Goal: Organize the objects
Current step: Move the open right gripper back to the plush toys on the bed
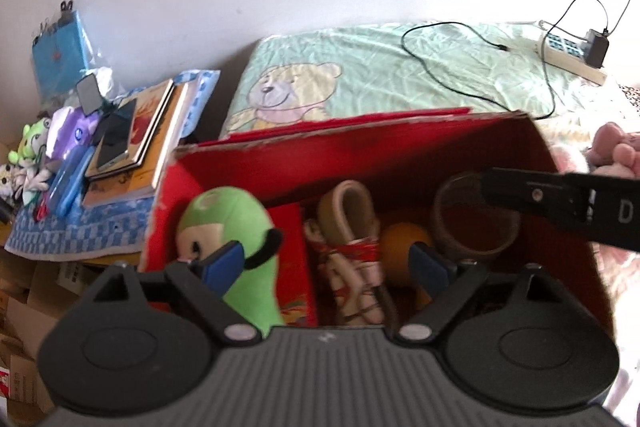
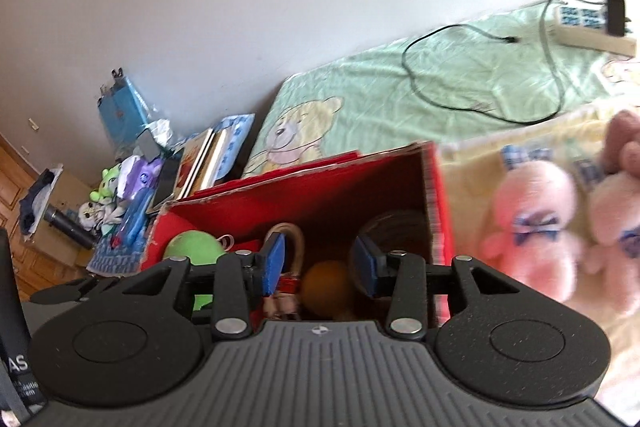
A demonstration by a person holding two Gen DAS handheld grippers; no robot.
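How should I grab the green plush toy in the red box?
Grab the green plush toy by its rounded top, coming straight down from above. It stands against the red box wall's left corner with a red packet beside it, so only its top is free.

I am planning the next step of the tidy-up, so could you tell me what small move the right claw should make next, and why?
Probably swing the right claw, open and empty, rightward to the nearest pink plush toy. It lies loose on the bed beside the red box, which already holds a green plush and an orange ball.
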